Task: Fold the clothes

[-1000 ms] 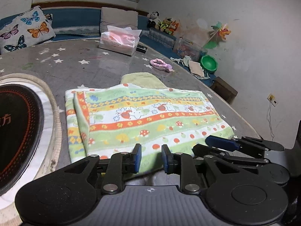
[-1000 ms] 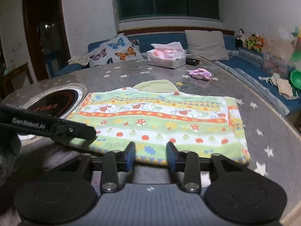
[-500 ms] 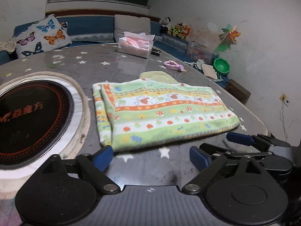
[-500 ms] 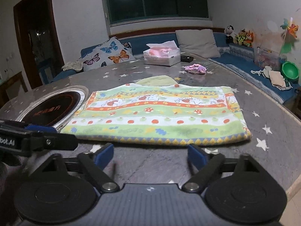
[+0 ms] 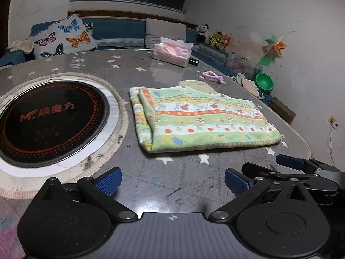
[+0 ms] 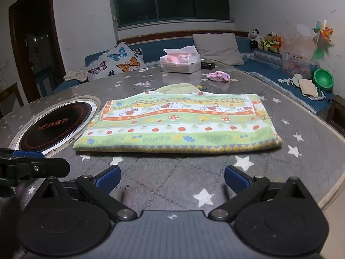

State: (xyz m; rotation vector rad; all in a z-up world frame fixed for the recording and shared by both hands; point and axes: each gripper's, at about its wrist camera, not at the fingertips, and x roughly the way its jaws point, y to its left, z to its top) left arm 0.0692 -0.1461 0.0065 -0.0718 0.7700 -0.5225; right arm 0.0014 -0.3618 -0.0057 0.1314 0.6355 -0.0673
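Note:
A folded green, orange and white patterned cloth (image 5: 200, 118) (image 6: 176, 125) lies flat on the star-printed table (image 5: 172, 185). A pale yellow-green piece (image 5: 196, 85) (image 6: 176, 88) peeks out from under its far edge. My left gripper (image 5: 172, 181) hovers short of the cloth's near edge, its jaws opening wide with nothing between them. My right gripper (image 6: 171, 178) stands the same way, jaws opening and empty, a little back from the near hem. In each wrist view the other gripper's blue-padded finger (image 5: 289, 160) (image 6: 28, 153) shows at the side.
A round black induction hob (image 5: 49, 118) (image 6: 56, 125) is set into the table left of the cloth. A tissue box (image 5: 172, 51) and a pink scrunchie (image 5: 212, 76) sit at the far side. The table's rim (image 6: 332, 190) curves close on the right.
Both grippers went from nearly shut at the cloth's near hem to wide open. Both drew back, leaving the folded cloth lying free on the table.

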